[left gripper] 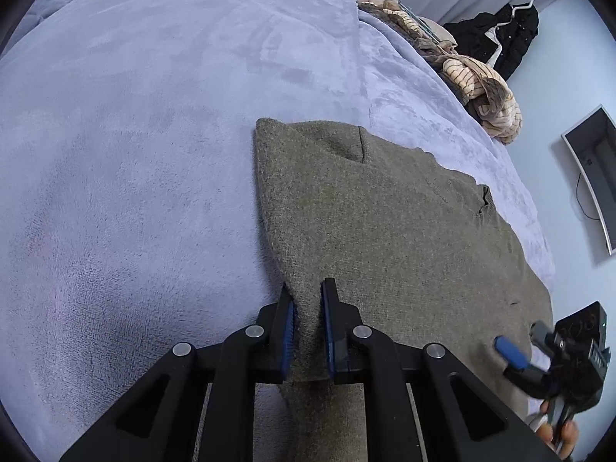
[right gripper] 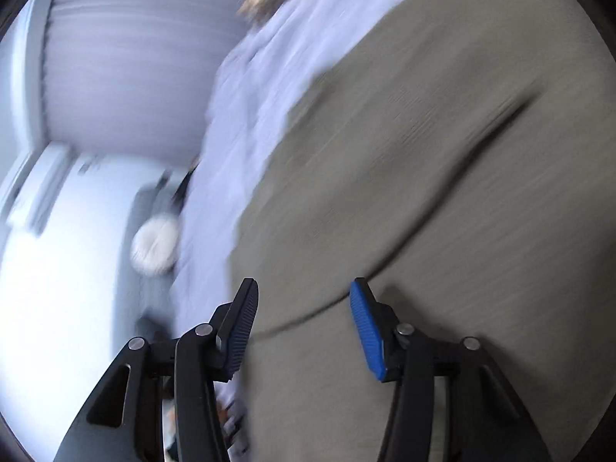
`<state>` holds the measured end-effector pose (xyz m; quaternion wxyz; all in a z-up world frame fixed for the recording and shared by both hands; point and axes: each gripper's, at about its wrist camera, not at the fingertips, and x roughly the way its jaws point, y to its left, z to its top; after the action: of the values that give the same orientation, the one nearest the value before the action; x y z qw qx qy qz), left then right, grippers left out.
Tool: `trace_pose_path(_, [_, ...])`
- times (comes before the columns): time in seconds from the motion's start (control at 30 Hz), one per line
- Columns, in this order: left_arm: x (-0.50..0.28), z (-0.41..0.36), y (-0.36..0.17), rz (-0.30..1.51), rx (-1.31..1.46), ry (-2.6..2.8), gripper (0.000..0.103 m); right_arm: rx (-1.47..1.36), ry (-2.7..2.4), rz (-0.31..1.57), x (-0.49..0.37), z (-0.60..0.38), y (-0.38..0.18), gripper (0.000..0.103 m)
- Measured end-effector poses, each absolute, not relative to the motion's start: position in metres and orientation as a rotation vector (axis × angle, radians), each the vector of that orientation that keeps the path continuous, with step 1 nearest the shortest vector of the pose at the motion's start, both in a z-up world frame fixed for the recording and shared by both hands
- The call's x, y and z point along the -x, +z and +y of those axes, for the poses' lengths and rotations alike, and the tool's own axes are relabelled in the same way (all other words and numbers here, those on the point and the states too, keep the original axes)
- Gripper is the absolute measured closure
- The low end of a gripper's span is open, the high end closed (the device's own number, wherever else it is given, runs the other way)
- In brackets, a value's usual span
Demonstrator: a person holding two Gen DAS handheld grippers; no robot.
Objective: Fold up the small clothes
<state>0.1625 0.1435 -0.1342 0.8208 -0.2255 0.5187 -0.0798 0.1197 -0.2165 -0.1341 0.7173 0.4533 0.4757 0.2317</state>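
An olive-brown knit garment [left gripper: 385,223] lies spread on a lilac fleece blanket [left gripper: 134,134]. My left gripper [left gripper: 308,308] is shut on the garment's near left edge, with cloth pinched between the blue pads. My right gripper [left gripper: 516,350] shows at the far right of the left wrist view, over the garment's right edge. In the blurred right wrist view, my right gripper [right gripper: 304,308] is open, with the garment [right gripper: 442,192] under and between its fingers.
A heap of beige and striped clothes [left gripper: 481,88] lies at the blanket's far right edge. A dark coat [left gripper: 508,34] hangs on the wall and a monitor [left gripper: 593,173] is mounted to the right. Curtains [right gripper: 127,69] hang beyond the bed.
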Motion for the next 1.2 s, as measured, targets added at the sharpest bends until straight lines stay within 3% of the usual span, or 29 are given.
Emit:
trace_pose_path(0.17, [-0.162, 0.142, -0.133, 1.109, 0.469, -0.170, 0.089, -1.056, 0.580, 1.200, -0.136, -0.110, -0.167, 0.049])
trace_pose_path(0.2, [-0.162, 0.141, -0.131, 1.111, 0.452, -0.171, 0.089, -1.061, 0.553, 1.192, -0.137, -0.103, -0.170, 0.057])
trace_pose_path(0.23, [-0.162, 0.141, -0.129, 1.106, 0.438, -0.175, 0.089, -1.067, 0.531, 1.182, -0.140, -0.099, -0.170, 0.071])
trace_pose_path(0.27, [-0.162, 0.141, -0.126, 1.094, 0.416, -0.178, 0.089, -1.076, 0.525, 1.180, -0.144, -0.095, -0.170, 0.097])
trace_pose_path(0.47, [-0.160, 0.163, -0.138, 1.118, 0.412, -0.122, 0.089, -0.950, 0.555, 1.231, -0.140, -0.060, -0.175, 0.097])
trace_pose_path(0.53, [-0.155, 0.166, -0.132, 1.092, 0.410, -0.117, 0.089, -0.995, 0.581, 1.242, -0.138, -0.065, -0.178, 0.094])
trace_pose_path(0.57, [-0.151, 0.164, -0.125, 1.075, 0.382, -0.106, 0.089, -0.988, 0.599, 1.258, -0.137, -0.072, -0.173, 0.082])
trace_pose_path(0.6, [-0.150, 0.162, -0.121, 1.066, 0.363, -0.102, 0.089, -0.946, 0.607, 1.264, -0.134, -0.079, -0.166, 0.060])
trace_pose_path(0.67, [-0.148, 0.155, -0.110, 1.040, 0.322, -0.101, 0.089, -0.820, 0.583, 1.198, -0.124, -0.109, -0.142, 0.036])
trace_pose_path(0.83, [-0.151, 0.132, -0.088, 0.978, 0.294, -0.129, 0.089, -0.754, 0.293, 1.026, -0.117, -0.224, -0.107, 0.036])
trace_pose_path(0.87, [-0.154, 0.124, -0.087, 0.978, 0.280, -0.134, 0.089, -0.786, 0.272, 1.016, -0.120, -0.244, -0.105, 0.044])
trace_pose_path(0.9, [-0.157, 0.118, -0.089, 0.988, 0.262, -0.128, 0.089, -0.790, 0.255, 1.010, -0.123, -0.258, -0.104, 0.064])
trace_pose_path(0.93, [-0.160, 0.112, -0.092, 1.005, 0.238, -0.113, 0.089, -0.766, 0.240, 1.010, -0.128, -0.267, -0.102, 0.073])
trace_pose_path(1.03, [-0.164, 0.097, -0.115, 1.069, 0.178, -0.077, 0.089, -0.544, 0.168, 1.079, -0.149, -0.268, -0.107, 0.082])
trace_pose_path(1.07, [-0.162, 0.096, -0.124, 1.075, 0.156, -0.061, 0.089, -0.455, 0.127, 1.116, -0.155, -0.266, -0.115, 0.096])
trace_pose_path(1.1, [-0.158, 0.095, -0.126, 1.058, 0.148, -0.057, 0.089, -0.399, 0.108, 1.126, -0.158, -0.267, -0.122, 0.103])
trace_pose_path(1.2, [-0.151, 0.097, -0.125, 1.042, 0.134, -0.054, 0.089, -0.362, 0.056, 1.085, -0.144, -0.283, -0.120, 0.103])
